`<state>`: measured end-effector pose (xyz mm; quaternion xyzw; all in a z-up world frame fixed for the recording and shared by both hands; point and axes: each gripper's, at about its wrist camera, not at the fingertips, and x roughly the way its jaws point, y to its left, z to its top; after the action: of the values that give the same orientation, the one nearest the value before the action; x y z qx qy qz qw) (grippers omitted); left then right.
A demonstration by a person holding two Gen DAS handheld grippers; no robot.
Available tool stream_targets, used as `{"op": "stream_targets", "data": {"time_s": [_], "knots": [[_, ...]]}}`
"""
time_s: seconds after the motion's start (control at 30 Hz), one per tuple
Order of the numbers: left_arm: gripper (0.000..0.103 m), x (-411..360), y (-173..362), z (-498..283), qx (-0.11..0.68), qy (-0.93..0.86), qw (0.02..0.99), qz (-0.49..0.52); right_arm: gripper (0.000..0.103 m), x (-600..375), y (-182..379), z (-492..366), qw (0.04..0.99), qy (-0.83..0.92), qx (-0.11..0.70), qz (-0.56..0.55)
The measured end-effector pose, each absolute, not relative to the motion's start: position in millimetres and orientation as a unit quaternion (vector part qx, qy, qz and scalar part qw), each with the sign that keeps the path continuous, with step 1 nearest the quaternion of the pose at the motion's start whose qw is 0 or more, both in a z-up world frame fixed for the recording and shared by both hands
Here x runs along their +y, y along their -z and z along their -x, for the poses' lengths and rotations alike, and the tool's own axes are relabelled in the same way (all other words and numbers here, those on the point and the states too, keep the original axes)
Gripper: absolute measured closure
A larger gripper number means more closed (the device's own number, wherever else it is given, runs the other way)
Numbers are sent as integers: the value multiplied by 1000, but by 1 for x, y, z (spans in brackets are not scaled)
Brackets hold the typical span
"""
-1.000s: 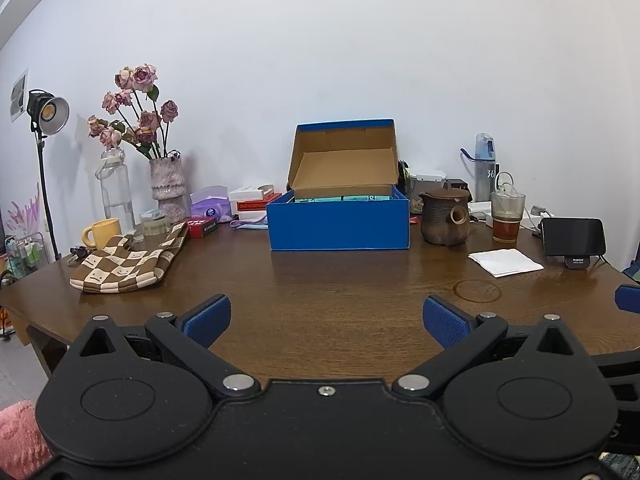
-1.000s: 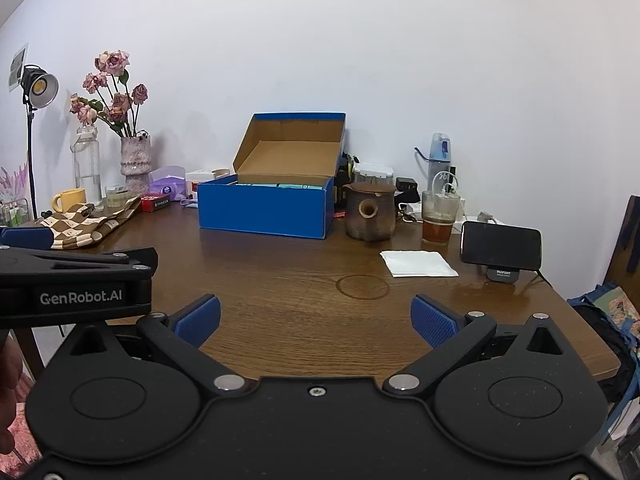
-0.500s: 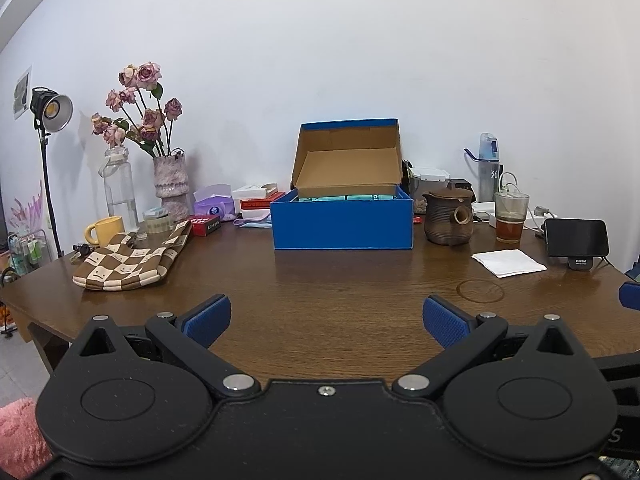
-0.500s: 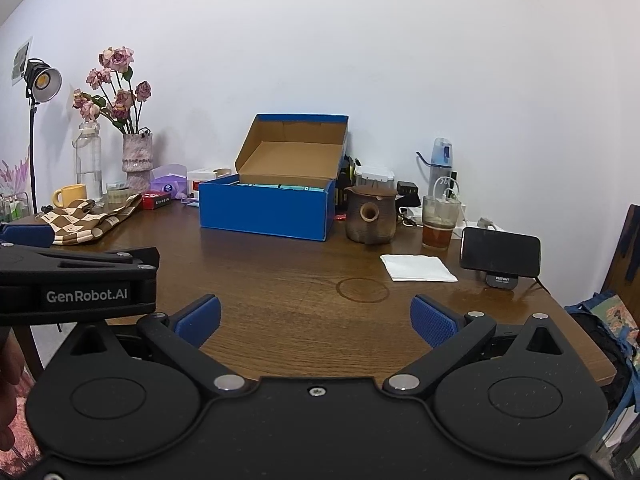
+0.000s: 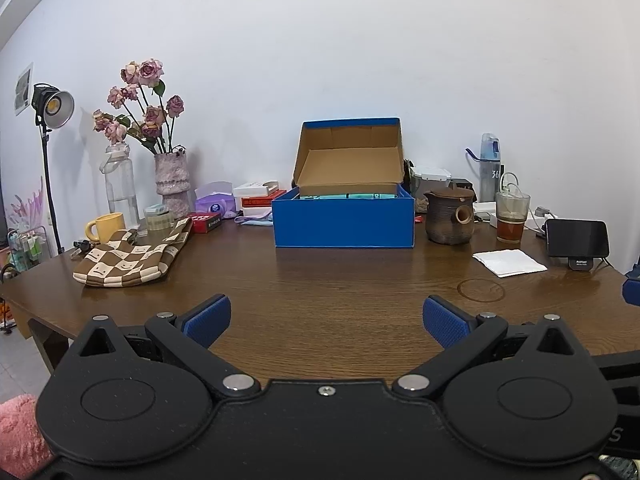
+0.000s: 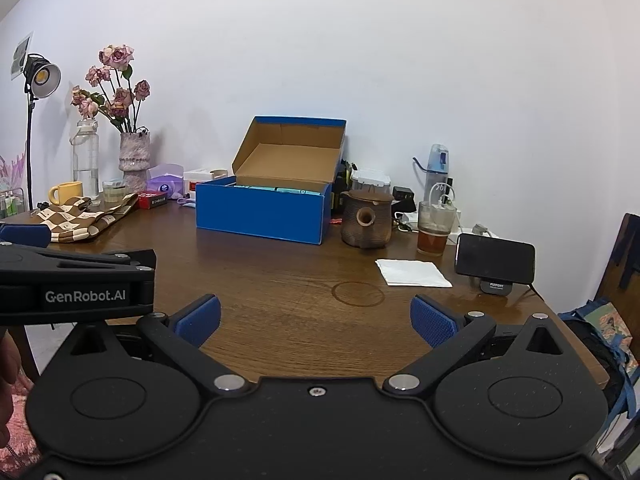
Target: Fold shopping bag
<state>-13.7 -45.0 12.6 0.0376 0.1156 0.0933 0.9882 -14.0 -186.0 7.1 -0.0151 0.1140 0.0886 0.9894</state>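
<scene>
The shopping bag [image 5: 132, 258] is brown and cream checkered cloth. It lies crumpled on the left side of the wooden table [image 5: 340, 280]. It also shows in the right wrist view [image 6: 78, 220] at the far left. My left gripper [image 5: 326, 318] is open and empty above the table's near edge, well short of the bag. My right gripper [image 6: 316, 318] is open and empty, to the right of the left one. The left gripper's body [image 6: 76, 286] shows in the right wrist view.
An open blue shoebox [image 5: 344, 216] stands mid-table. A brown teapot [image 5: 450, 216], a glass of tea [image 5: 512, 218], a phone on a stand [image 5: 578, 240] and a white napkin [image 5: 508, 262] are on the right. A yellow mug [image 5: 106, 226], vase of roses [image 5: 170, 184] and bottle are back left.
Both grippers have drifted slightly left and up, so the scene shifts a little right in both views. Jaws stay open. The bag has not moved.
</scene>
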Motion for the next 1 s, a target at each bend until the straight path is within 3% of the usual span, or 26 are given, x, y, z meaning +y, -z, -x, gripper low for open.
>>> {"op": "stream_targets", "data": {"time_s": [1.0], "knots": [[0, -32, -16, 12, 127, -100, 986, -50, 1, -187, -8, 18, 992, -84, 97, 20]]}}
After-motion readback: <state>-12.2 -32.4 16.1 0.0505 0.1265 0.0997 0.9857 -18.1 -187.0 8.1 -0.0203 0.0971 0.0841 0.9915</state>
